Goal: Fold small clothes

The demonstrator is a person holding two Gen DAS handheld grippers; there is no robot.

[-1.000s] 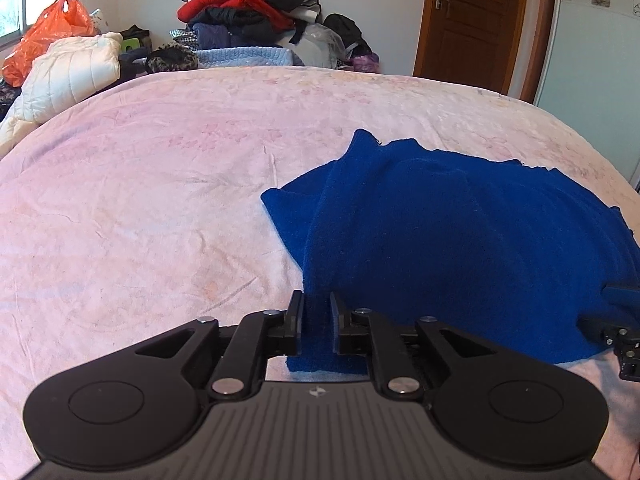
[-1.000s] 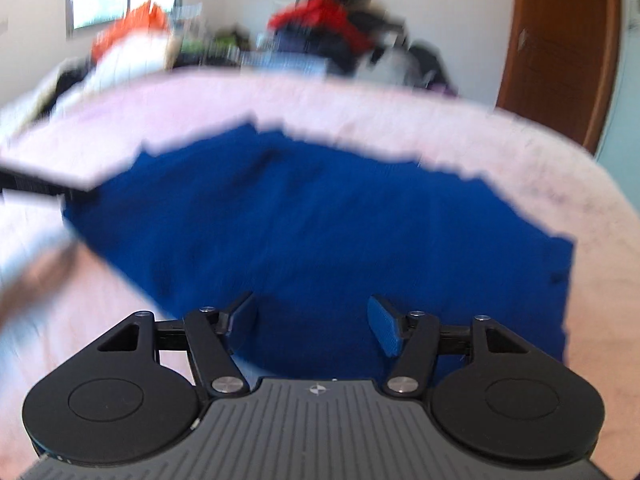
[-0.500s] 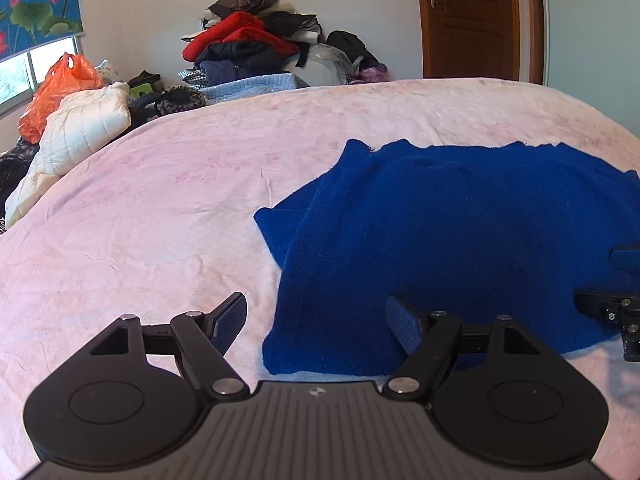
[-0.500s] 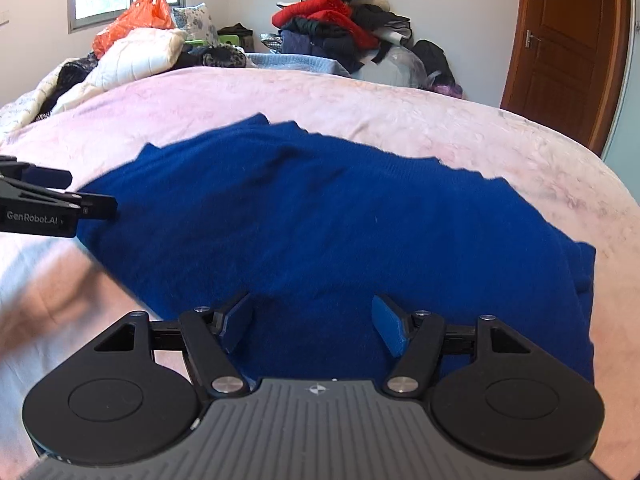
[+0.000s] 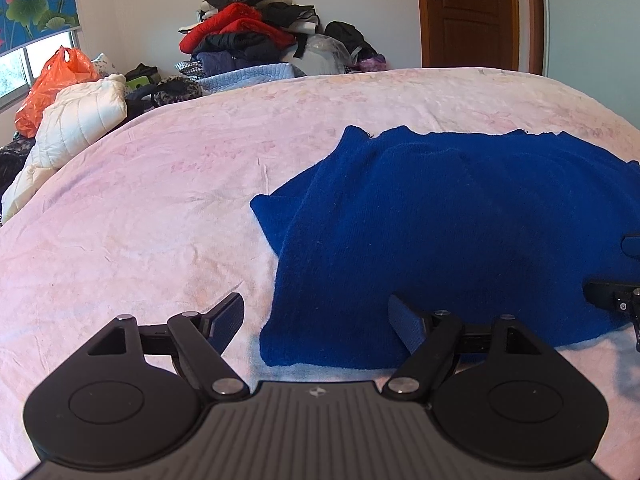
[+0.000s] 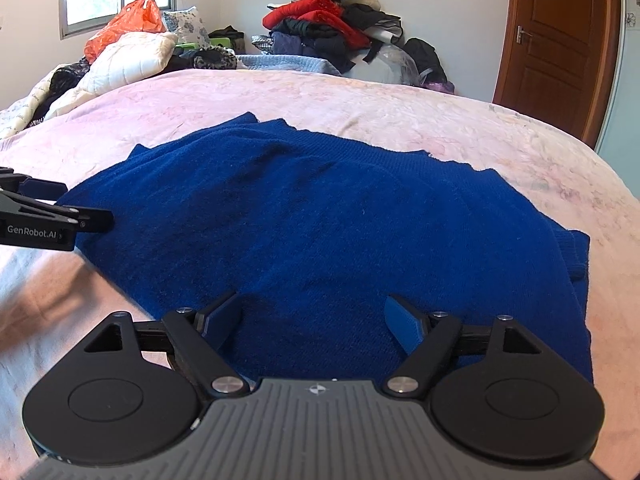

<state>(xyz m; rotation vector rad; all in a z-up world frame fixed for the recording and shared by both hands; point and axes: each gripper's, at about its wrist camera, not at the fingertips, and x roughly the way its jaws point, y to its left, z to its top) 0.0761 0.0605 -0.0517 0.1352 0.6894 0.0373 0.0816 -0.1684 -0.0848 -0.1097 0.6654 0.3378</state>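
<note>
A dark blue knit sweater (image 5: 460, 232) lies folded flat on the pink bed (image 5: 140, 220). My left gripper (image 5: 316, 316) hovers over its near left corner with jaws opening wide; the cloth lies beneath the gap and the pads do not press on it. In the right wrist view the sweater (image 6: 340, 220) fills the middle, and my right gripper (image 6: 314, 312) stands over its near edge, jaws also opening, gripping nothing. The left gripper (image 6: 60, 216) shows at that view's left edge. The right gripper (image 5: 616, 280) pokes in at the right edge of the left wrist view.
A heap of mixed clothes (image 5: 248, 36) is piled beyond the far end of the bed. A white quilted jacket (image 5: 80, 116) and an orange bag (image 5: 52, 80) lie at the far left. A brown door (image 5: 472, 12) stands at the back right.
My left gripper let go of the sweater's near edge and opened wide. The right jaws spread a little more. The sweater has settled flat.
</note>
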